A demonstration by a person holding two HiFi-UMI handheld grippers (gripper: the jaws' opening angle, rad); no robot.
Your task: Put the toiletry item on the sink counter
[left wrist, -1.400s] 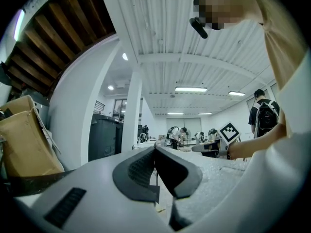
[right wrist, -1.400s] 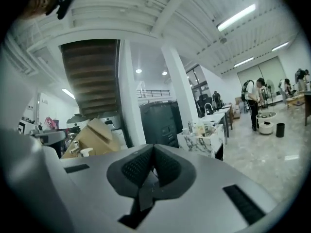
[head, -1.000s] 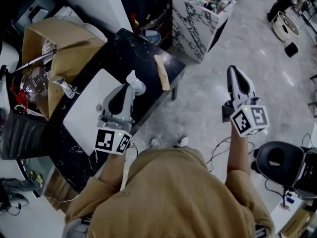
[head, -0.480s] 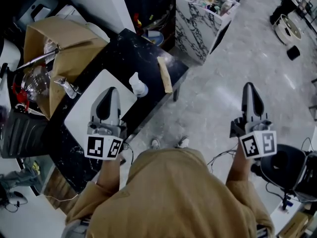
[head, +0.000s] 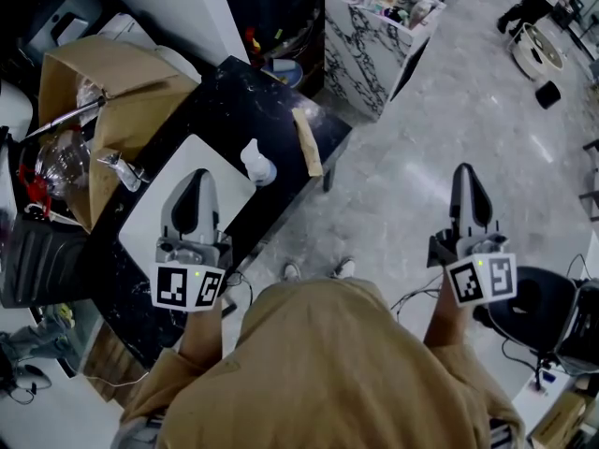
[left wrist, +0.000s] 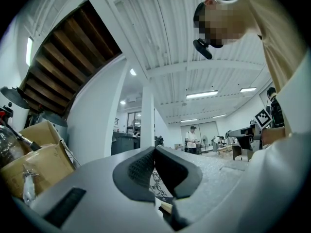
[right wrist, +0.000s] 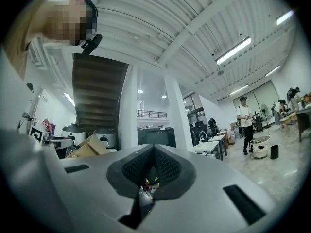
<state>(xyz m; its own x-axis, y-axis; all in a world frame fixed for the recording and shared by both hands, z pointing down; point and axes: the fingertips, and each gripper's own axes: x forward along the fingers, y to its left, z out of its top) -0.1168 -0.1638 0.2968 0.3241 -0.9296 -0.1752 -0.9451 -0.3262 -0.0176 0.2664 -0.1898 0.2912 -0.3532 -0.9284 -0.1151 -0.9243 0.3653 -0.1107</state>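
The toiletry item, a white pump bottle [head: 257, 164], stands upright on the black marble sink counter [head: 245, 101], at the right edge of the white basin [head: 154, 209]. My left gripper [head: 198, 176] hovers over the basin, a short way to the left of the bottle and apart from it, its jaws shut and empty. In the left gripper view the left gripper [left wrist: 154, 150] has its pads pressed together with nothing between them. My right gripper [head: 464, 169] hangs over the grey floor far to the right, shut and empty; the right gripper [right wrist: 154, 150] looks the same in its own view.
A chrome faucet [head: 118, 166] stands at the basin's left, with an open cardboard box [head: 103, 78] behind it. A tan strip [head: 306, 140] lies on the counter's right end. A marbled cabinet [head: 370, 45] holds several items. A black stool [head: 527, 302] sits at the lower right.
The left gripper let go of the bottle, which now stands on the counter, and drew back toward the person. The right gripper shifted right and lower.
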